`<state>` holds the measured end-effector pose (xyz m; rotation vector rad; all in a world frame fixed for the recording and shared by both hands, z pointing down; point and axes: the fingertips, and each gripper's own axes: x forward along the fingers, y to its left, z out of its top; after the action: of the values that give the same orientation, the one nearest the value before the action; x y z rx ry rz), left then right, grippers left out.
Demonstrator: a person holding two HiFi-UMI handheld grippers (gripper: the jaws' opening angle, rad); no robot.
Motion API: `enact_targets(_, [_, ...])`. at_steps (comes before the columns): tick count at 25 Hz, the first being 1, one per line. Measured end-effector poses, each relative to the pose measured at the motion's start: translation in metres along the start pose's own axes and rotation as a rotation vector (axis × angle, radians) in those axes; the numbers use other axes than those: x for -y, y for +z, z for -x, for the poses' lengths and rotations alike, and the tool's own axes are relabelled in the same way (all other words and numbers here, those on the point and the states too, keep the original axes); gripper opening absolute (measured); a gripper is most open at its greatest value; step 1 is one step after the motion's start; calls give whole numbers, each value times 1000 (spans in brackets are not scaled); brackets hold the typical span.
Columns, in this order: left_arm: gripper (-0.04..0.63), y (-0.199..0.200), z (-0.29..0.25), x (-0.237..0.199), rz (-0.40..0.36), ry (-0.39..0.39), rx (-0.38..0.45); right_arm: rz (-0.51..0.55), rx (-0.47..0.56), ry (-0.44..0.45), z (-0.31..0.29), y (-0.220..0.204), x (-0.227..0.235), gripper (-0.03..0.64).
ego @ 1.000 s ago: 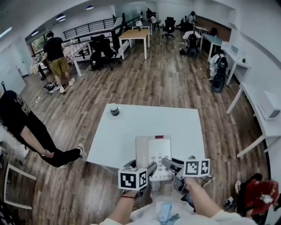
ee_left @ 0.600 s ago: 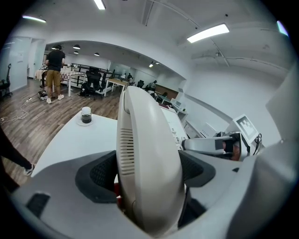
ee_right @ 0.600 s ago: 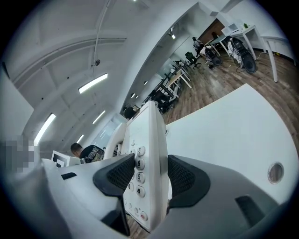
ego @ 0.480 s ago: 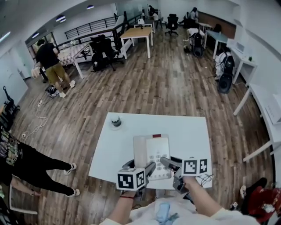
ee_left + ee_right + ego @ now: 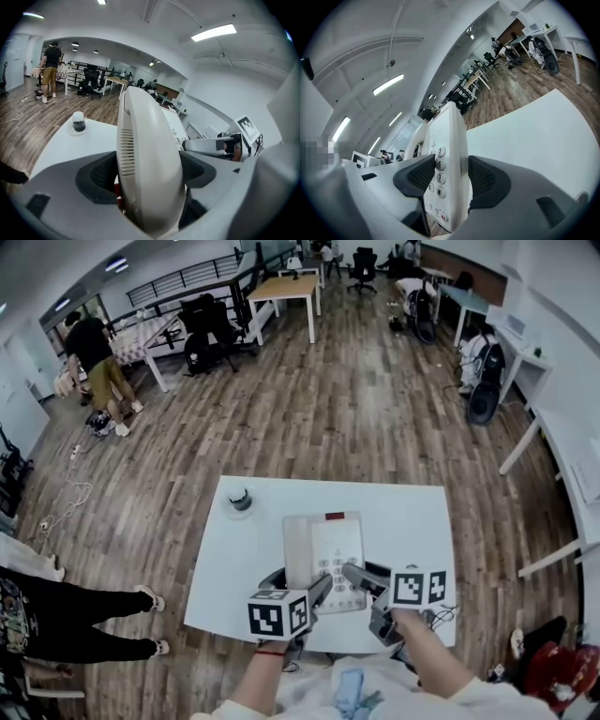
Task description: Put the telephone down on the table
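The left gripper [image 5: 150, 174] is closed on the handset side of the white telephone [image 5: 325, 554], and its two dark pads press the handset from both sides. The right gripper [image 5: 449, 177] is closed on the keypad edge of the same telephone, with one pad on the number keys and the other on the back. The telephone reaches forward from both grippers, over the near part of the white table [image 5: 234, 568]. I cannot tell whether it touches the table top.

Farther ahead and to the left of the left gripper, a small jar with a white lid [image 5: 240, 499] stands on the table, well apart from the telephone.

Around the table there is a wooden plank floor [image 5: 356, 418]. Far ahead of the grippers stand a light wooden desk [image 5: 284, 289] and black office chairs [image 5: 202, 329]. To the right of the right gripper, white desks [image 5: 562, 437] run along the wall. A person in a dark shirt [image 5: 92, 348] stands far off to the left.
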<state>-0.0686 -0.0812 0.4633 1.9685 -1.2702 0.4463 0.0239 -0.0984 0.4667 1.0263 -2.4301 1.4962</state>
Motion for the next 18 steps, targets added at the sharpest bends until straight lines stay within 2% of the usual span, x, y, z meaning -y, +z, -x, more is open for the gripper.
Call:
enact_targets(5, [388, 11, -13, -19, 2, -18, -23, -15, 3, -23, -21, 9, 4, 230])
enact_targets(18, [388, 11, -45, -77, -15, -88, -114, -88, 23, -100, -79, -1, 23, 230])
